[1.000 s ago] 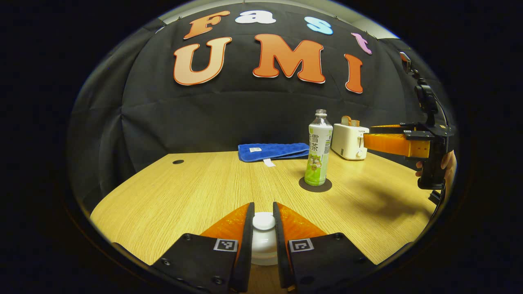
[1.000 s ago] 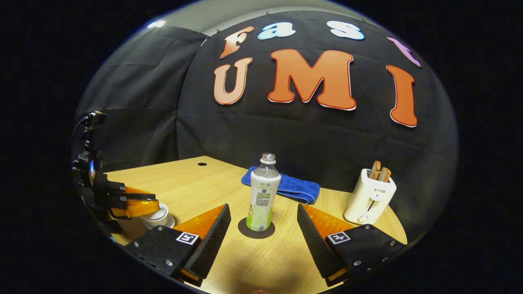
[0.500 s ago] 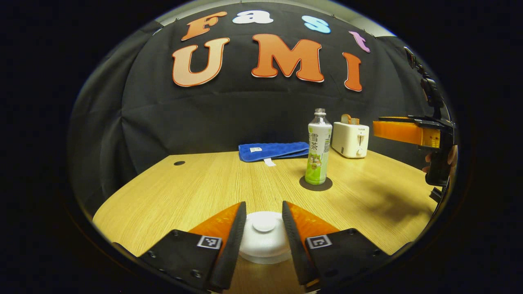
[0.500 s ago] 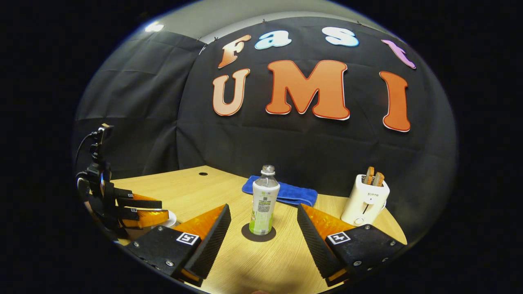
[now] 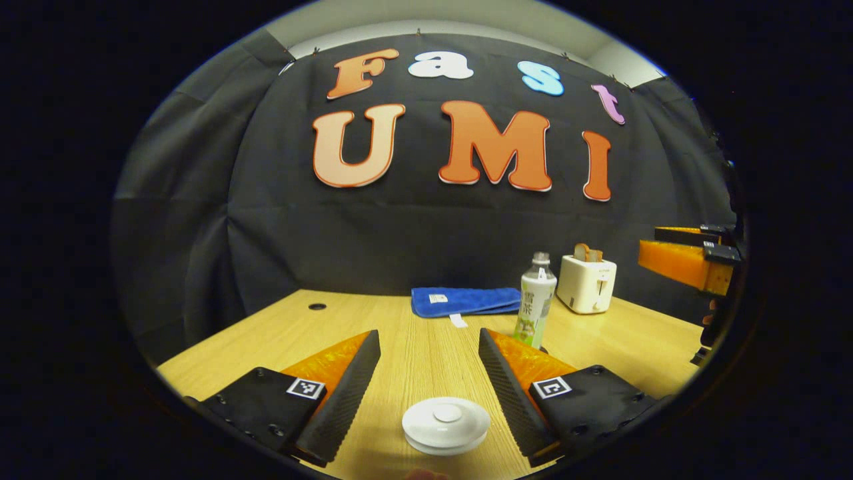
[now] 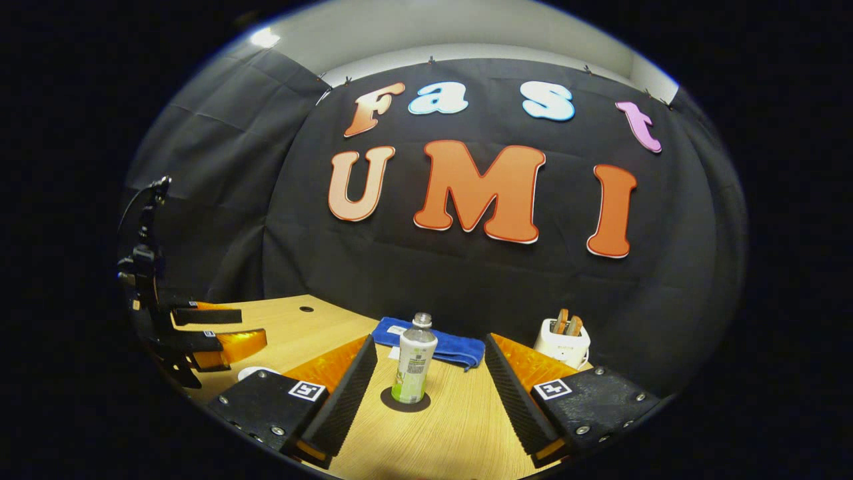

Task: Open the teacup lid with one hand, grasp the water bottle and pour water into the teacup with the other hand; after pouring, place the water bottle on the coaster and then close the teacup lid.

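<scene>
Pale wooden desk point(image 5: 413, 333) carries the lidded white ceramic teacup point(image 5: 446, 425) between the left gripper's point(image 5: 429, 380) parted fingers, while the right gripper point(image 6: 430, 387), fingers apart, faces the uncapped green-labelled plastic bottle point(image 6: 413, 360) on its dark round coaster point(image 6: 405, 400), easily toppled by a careless brush.

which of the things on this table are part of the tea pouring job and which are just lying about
Part of the job:
- teacup lid, on the teacup
- water bottle, upright
- coaster, under the bottle
- left gripper, open above the lid
- right gripper, open, short of the bottle

Just lying about:
- blue towel
- toaster with toast in it
</scene>
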The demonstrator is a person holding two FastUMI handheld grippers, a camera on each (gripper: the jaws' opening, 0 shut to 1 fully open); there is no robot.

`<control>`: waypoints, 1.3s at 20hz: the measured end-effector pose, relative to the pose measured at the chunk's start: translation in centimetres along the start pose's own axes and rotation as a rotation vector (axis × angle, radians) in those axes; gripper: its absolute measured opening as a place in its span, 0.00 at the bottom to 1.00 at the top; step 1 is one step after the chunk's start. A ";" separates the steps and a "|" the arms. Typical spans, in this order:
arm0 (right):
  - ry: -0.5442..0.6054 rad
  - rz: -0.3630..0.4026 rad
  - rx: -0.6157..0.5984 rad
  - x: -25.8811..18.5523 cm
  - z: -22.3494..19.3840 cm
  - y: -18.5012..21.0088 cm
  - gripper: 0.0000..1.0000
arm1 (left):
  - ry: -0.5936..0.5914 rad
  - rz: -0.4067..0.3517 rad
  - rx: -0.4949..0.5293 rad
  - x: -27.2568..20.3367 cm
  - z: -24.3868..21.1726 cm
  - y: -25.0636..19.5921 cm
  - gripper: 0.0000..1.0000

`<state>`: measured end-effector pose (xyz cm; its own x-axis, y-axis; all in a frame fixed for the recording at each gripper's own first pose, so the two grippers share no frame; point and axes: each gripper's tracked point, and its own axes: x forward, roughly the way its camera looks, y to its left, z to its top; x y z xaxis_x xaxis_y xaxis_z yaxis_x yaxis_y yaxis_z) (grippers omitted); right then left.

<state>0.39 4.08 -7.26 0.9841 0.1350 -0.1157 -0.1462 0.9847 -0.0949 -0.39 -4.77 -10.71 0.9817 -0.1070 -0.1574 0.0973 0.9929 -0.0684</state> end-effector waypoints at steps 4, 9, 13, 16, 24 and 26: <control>-0.053 -0.009 -0.018 -0.6 2.4 0.9 0.98 | -0.095 0.025 0.007 -0.4 4.7 0.9 0.97; -0.097 0.015 -0.001 -1.2 4.5 2.0 0.97 | -0.150 0.066 -0.001 -1.0 7.8 2.1 0.97; -0.088 -0.031 0.020 -1.1 4.2 1.3 0.98 | -0.147 0.102 0.013 -1.2 8.0 2.6 0.95; -0.077 -0.092 0.020 -0.9 3.6 -0.1 0.98 | -0.154 0.103 0.015 -1.5 9.0 2.1 0.95; -0.053 -0.137 0.046 -1.0 2.0 -0.3 0.98 | -0.170 0.124 0.023 -1.5 9.7 1.9 0.97; -0.050 -0.138 0.038 -0.9 1.8 -0.1 0.98 | -0.166 0.132 0.029 -1.4 9.5 2.2 0.97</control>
<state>-0.31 4.05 -5.36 0.9985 0.0024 -0.0542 -0.0062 0.9976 -0.0691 0.01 -1.99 -1.27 0.9995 0.0321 0.0013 -0.0321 0.9991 -0.0293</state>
